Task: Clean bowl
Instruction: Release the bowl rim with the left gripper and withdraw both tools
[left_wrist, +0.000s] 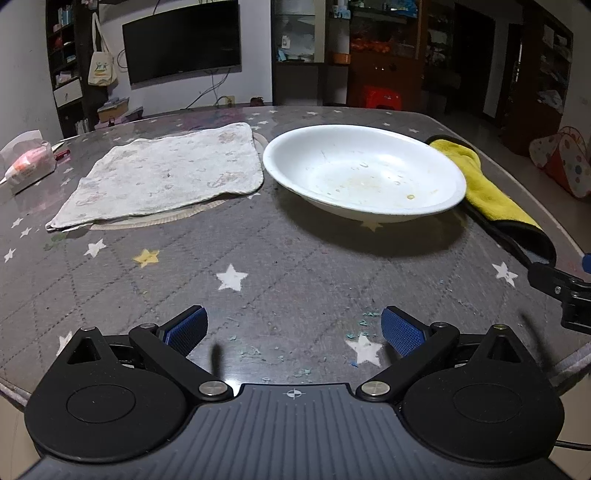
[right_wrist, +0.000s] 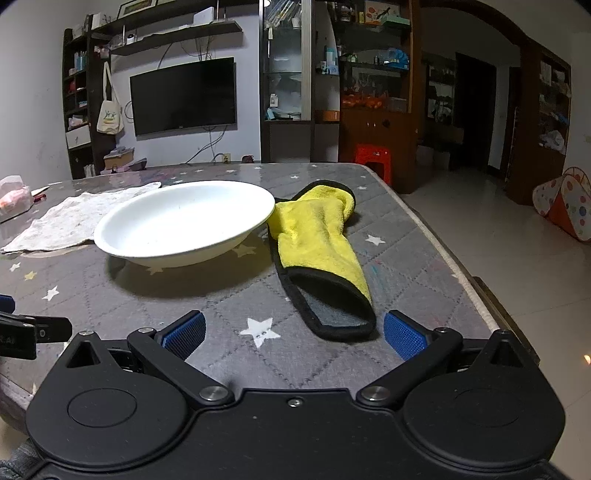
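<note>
A shallow white bowl (left_wrist: 364, 171) (right_wrist: 186, 220) with small food stains inside rests on the grey star-patterned table. A yellow cleaning cloth (left_wrist: 491, 192) (right_wrist: 317, 236) with black trim lies just right of it, touching the rim. My left gripper (left_wrist: 293, 330) hovers open over the table's near part, well short of the bowl, nothing between its blue pads. My right gripper (right_wrist: 293, 332) is open too, its fingers straddling the near end of the yellow cloth without touching it. Part of the right gripper (left_wrist: 561, 288) shows at the left wrist view's right edge.
A stained white towel (left_wrist: 166, 173) (right_wrist: 70, 218) lies flat left of the bowl. A tissue pack (left_wrist: 27, 166) sits at the far left. The table's right edge (right_wrist: 454, 258) drops to a tiled floor. Small crumbs (left_wrist: 258, 350) dot the tabletop near the left gripper.
</note>
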